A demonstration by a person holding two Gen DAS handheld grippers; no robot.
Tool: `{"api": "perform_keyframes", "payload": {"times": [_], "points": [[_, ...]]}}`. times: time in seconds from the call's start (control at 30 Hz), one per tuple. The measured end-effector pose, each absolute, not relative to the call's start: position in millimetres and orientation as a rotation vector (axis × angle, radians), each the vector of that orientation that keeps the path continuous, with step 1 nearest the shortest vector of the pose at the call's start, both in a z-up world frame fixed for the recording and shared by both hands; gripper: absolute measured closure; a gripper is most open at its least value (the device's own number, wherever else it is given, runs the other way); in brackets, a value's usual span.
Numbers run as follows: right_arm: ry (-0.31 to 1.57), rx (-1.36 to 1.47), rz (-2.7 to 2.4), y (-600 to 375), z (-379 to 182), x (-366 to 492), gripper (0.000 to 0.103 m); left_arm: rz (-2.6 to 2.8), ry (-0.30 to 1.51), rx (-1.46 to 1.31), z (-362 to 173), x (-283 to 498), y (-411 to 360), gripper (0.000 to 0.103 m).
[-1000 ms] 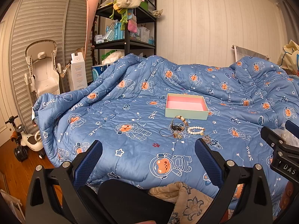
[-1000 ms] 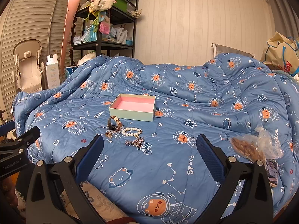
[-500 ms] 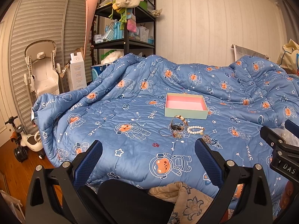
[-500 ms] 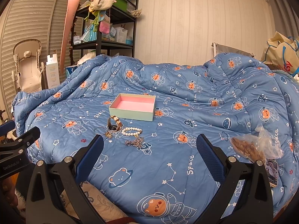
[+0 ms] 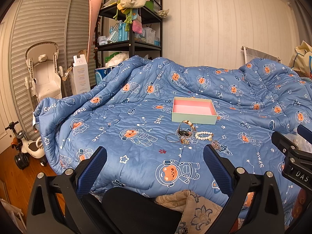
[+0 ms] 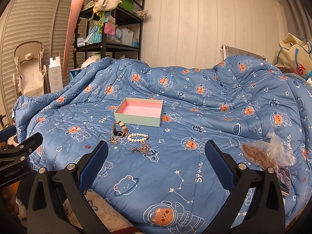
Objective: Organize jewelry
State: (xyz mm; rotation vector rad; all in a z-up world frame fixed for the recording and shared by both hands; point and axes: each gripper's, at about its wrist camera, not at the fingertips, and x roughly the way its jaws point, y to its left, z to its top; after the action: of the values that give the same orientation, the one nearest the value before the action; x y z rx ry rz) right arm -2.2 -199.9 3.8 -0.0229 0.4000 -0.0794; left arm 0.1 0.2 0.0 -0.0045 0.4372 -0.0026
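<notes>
An open mint-green box with a pink inside (image 5: 194, 110) (image 6: 140, 112) lies on the blue space-print quilt (image 5: 136, 117). In front of it lies a cluster of jewelry: a watch (image 5: 185, 129) (image 6: 119, 129), a pearl bracelet (image 5: 203, 136) (image 6: 138, 137), a thin bangle (image 5: 172, 137), a small gold piece (image 6: 113, 141) and a metal chain (image 5: 215, 144) (image 6: 141, 148). My left gripper (image 5: 155, 160) is open and empty, held short of the jewelry. My right gripper (image 6: 156, 156) is open and empty, near the chain's front.
A clear bag of brown snacks (image 6: 267, 153) and a phone (image 6: 284, 179) lie at the quilt's right. A black shelf unit (image 5: 132, 25), a white high chair (image 5: 43, 72) and a toy scooter (image 5: 23, 148) stand to the left. A patterned cloth (image 5: 197, 210) lies at the near edge.
</notes>
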Motion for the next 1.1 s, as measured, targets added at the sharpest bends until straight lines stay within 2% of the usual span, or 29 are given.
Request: {"api": "perform_keyframes", "payload": {"times": [1.1], "points": [[0.393, -0.027, -0.079, -199.8, 3.4, -5.7, 0.005, -0.009, 0.443, -0.007, -0.3, 0.6, 0.4, 0.006]]}}
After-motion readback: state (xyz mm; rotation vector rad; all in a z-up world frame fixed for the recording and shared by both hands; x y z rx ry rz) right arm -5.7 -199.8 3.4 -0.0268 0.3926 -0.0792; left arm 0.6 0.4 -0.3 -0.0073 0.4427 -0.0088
